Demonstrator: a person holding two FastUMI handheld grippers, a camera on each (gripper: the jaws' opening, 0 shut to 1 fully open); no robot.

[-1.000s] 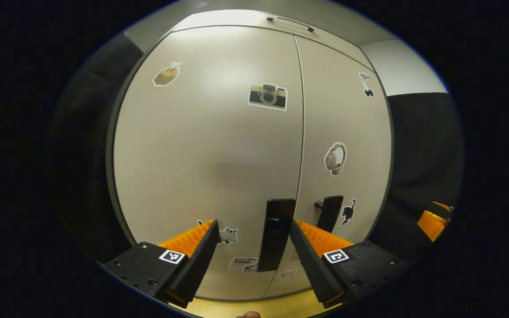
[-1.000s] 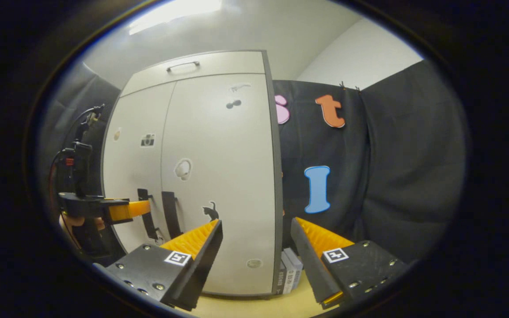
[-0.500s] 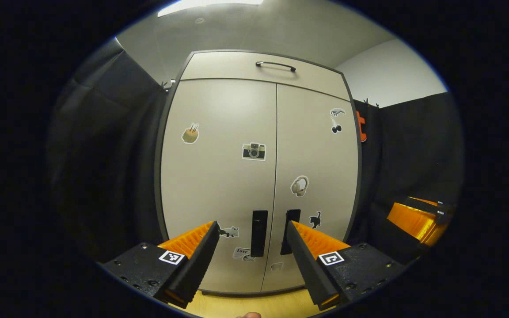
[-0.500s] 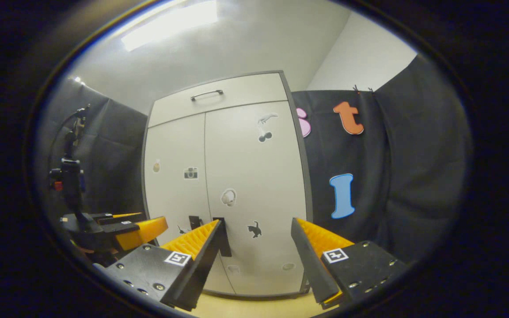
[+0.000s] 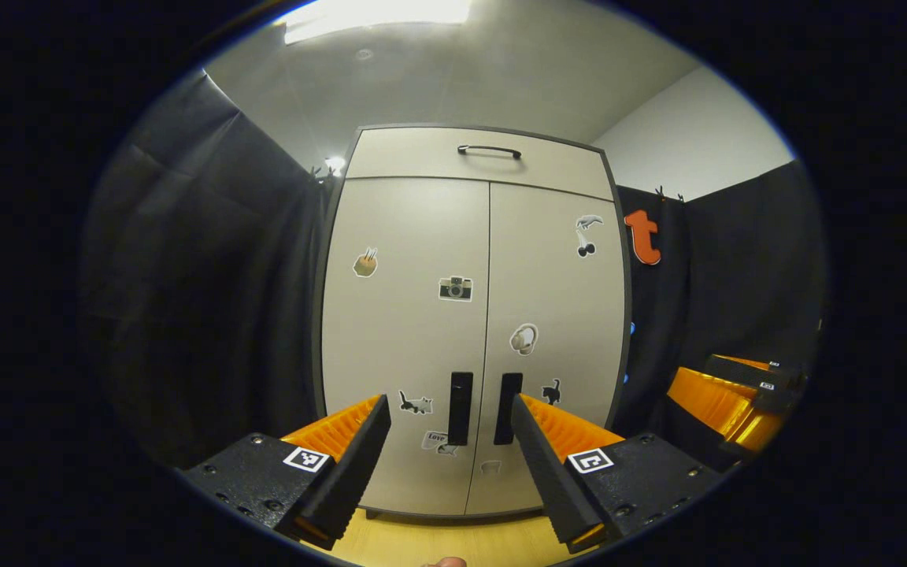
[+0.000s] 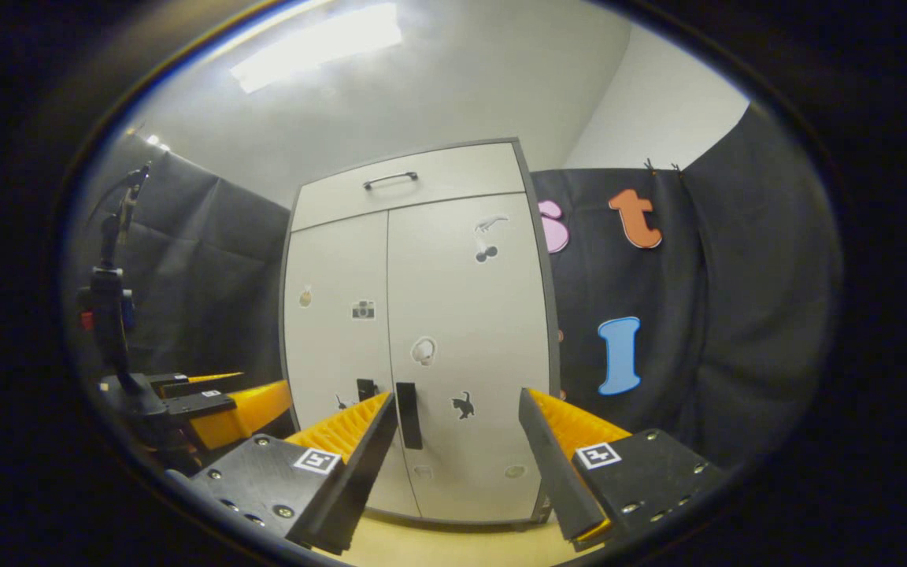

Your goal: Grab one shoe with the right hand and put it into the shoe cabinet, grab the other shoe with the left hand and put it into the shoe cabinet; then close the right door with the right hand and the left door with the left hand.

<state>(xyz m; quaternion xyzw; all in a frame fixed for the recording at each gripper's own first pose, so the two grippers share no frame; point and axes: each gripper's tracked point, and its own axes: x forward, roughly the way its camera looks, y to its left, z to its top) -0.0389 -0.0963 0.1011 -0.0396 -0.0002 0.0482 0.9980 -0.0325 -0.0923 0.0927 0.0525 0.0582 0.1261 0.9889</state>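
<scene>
Both grippers have drawn back from the shoe cabinet (image 5: 469, 315) since a second ago: then the left door handle (image 5: 460, 408) stood large between the left gripper's fingers, and now the whole cabinet front fits in the left gripper view.

Nearest in that view, the left gripper (image 5: 447, 465) has its ribbed, wedge-shaped fingers spread wide with nothing between them. Past their tips, well apart from them, stand the two flat dark bar handles, the right door handle (image 5: 507, 408) just beside the left one across the seam. The left door (image 5: 406, 339) and right door (image 5: 556, 331) are both shut flush, smooth matte panels dotted with small stickers. Above them runs a drawer front with a thin curved pull (image 5: 489, 150). The cabinet stands on a pale wood-grain floor (image 5: 453, 543). At the right edge the other gripper (image 5: 725, 405) shows.

In the right gripper view, the right gripper (image 6: 457, 465) is likewise spread wide and empty. The cabinet (image 6: 453, 331) lies beyond, its right door's handle (image 6: 409, 415) just past the left-hand fingertip, clear of it. Farther left, the left gripper (image 6: 217, 405) is held level. Draped black cloth (image 6: 721, 315) hangs behind.
</scene>
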